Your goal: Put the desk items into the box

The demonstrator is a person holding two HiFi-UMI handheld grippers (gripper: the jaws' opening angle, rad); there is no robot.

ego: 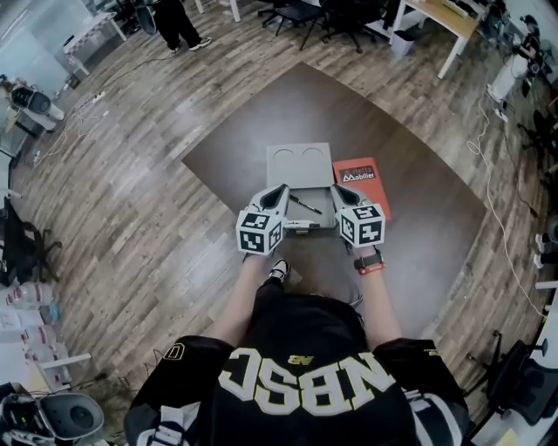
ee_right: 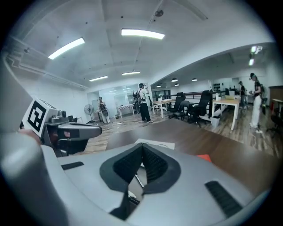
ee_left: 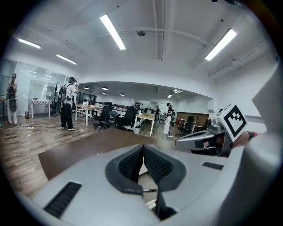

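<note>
A grey box [ego: 319,213] stands on the dark brown table [ego: 366,131], and its lid [ego: 299,164] with two round marks lies open on the far side. A black pen [ego: 305,206] rests inside the box. My left gripper [ego: 283,188] hovers over the box's left edge, its jaws shut with nothing between them. My right gripper [ego: 336,190] hangs over the right edge, also shut and empty. In the left gripper view the closed pads [ee_left: 132,164] meet above the pen [ee_left: 149,190]. The right gripper view shows shut pads [ee_right: 152,165] over the pen [ee_right: 138,180].
A red booklet [ego: 362,179] lies just right of the box, also seen in the right gripper view [ee_right: 204,156]. Wooden floor surrounds the table. Desks and office chairs [ego: 301,13] stand far back, and a person [ego: 179,22] stands at the far left.
</note>
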